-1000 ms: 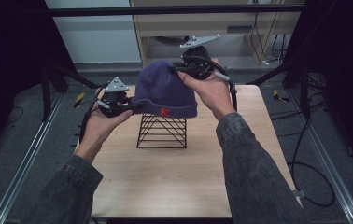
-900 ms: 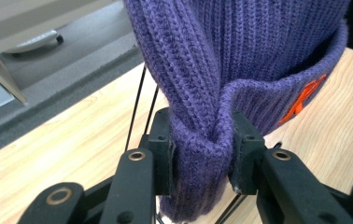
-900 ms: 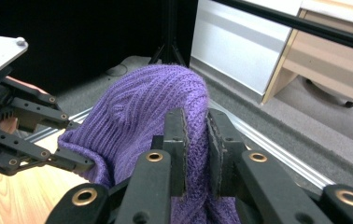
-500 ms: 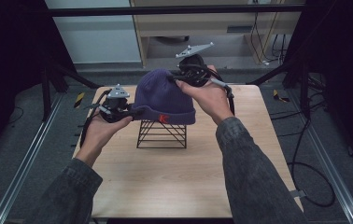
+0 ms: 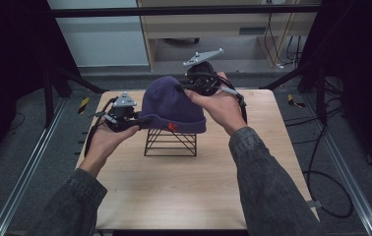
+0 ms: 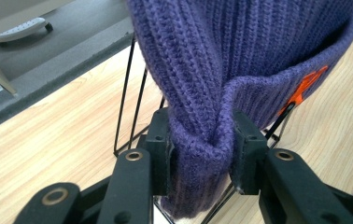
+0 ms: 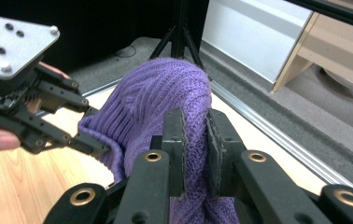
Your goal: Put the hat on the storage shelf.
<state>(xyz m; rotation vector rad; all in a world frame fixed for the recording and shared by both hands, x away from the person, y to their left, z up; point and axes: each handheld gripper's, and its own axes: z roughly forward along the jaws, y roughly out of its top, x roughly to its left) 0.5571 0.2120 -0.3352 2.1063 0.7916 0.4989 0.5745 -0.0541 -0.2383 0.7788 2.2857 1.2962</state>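
A purple knit beanie (image 5: pixel 170 105) with an orange mark on its folded brim hangs over a black wire stand (image 5: pixel 170 142) in the middle of the table. My left gripper (image 5: pixel 139 121) is shut on the left edge of the brim; the cloth bunches between its pads (image 6: pixel 201 147). At the beanie's back right, my right gripper (image 5: pixel 180 86) is shut on a fold of the crown (image 7: pixel 194 140). In the right gripper view the beanie (image 7: pixel 153 100) stretches away to the left gripper (image 7: pixel 88 128).
The light wooden table (image 5: pixel 184 191) has bare surface in front of the stand and to both sides. Dark floor, metal rails and cables surround it. A wooden cabinet (image 5: pixel 233 24) stands beyond the far edge.
Both grippers have stayed shut on the beanie. The left hand has shifted slightly, and the right hand has lifted the crown a little up and back.
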